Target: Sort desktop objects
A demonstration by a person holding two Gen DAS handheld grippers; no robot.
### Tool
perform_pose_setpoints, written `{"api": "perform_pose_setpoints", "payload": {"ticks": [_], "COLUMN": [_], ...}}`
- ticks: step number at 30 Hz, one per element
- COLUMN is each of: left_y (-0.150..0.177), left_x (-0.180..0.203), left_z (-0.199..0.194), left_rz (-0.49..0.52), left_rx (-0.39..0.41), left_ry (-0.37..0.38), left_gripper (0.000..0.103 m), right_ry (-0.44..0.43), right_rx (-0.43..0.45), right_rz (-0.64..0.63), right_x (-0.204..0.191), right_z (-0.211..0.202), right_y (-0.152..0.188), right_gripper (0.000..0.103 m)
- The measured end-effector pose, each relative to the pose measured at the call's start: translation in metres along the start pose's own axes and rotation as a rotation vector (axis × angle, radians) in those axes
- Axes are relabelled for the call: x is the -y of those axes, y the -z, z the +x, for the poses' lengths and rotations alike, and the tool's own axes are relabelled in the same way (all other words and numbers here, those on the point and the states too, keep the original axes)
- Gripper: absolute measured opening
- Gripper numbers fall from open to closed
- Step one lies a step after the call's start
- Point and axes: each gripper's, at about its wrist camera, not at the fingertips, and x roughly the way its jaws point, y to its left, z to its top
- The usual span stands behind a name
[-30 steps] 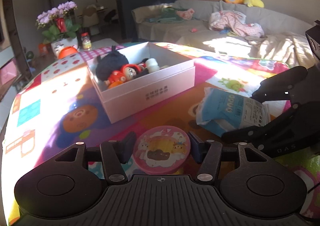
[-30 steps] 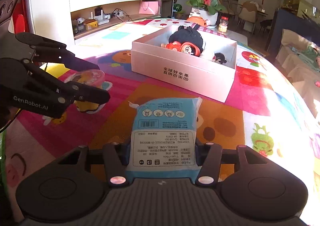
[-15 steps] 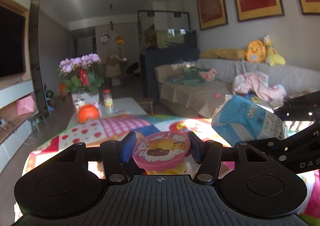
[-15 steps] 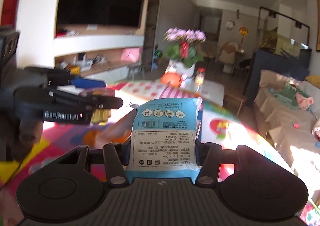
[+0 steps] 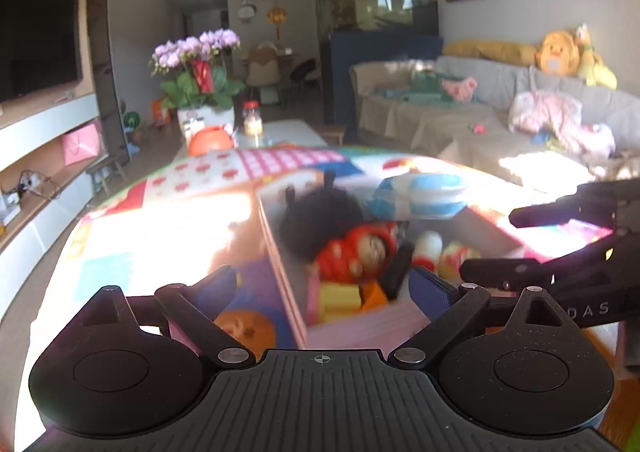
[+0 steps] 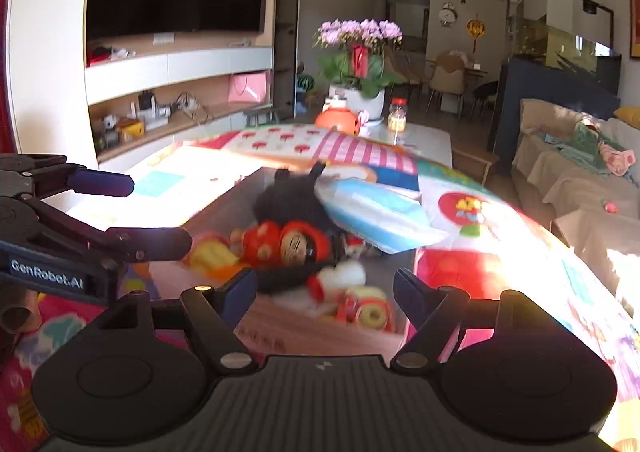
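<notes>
White box (image 6: pixel 320 332): holds dolls and the blue packet (image 6: pixel 376 216), just dropped in. Left claw (image 5: pixel 320 284) and right claw (image 6: pixel 324 288), above the box, have just been opening: both spread, empty. Nothing left to sort is visible.

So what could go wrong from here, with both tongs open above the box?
The blue packet lies tilted across the dark plush at the box's far edge and may slide out. The left tongs and right tongs, jaws just opened and empty, hover close together and could bump.

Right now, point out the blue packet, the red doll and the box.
blue packet (image 6: pixel 376 212), right wrist view, its flat face.
red doll (image 6: pixel 290 242), right wrist view, its body.
box (image 5: pixel 286 284), left wrist view, its left wall.
</notes>
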Motion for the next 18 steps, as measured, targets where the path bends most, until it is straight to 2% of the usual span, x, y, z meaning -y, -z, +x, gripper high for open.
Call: {"api": "perform_pose_setpoints", "payload": {"ticks": [4, 6, 8, 9, 12, 14, 18], "left_y": [0.021, 0.028, 0.035, 0.037, 0.044, 0.045, 0.044], "left_x": [-0.001, 0.001, 0.007, 0.009, 0.015, 0.018, 0.019], "left_z": [-0.011, -0.016, -0.018, -0.018, -0.017, -0.016, -0.016], "left_rz": [-0.048, -0.056, -0.043, -0.034, -0.005, 0.014, 0.029], "left_rx": [-0.040, -0.067, -0.101, -0.120, -0.156, -0.160, -0.160], "left_ry": [0.001, 0.010, 0.023, 0.030, 0.031, 0.002, -0.017], "left_gripper": [0.100, 0.100, 0.101, 0.101, 0.101, 0.101, 0.101], "right_ry": [0.032, 0.042, 0.052, 0.057, 0.076, 0.049, -0.034], "right_rx": [0.029, 0.042, 0.035, 0.022, -0.083, -0.148, -0.131], "right_rz": [-0.030, 0.018, 0.075, 0.100, 0.192, 0.249, 0.208], "right_x": [-0.007, 0.002, 0.015, 0.020, 0.033, 0.032, 0.005], "right_z": [-0.004, 0.002, 0.018, 0.028, 0.070, 0.090, 0.084], "right_y": [0.004, -0.009, -0.028, -0.035, -0.052, -0.055, -0.053], "right_gripper": [0.076, 0.076, 0.069, 0.063, 0.056, 0.052, 0.052]}}
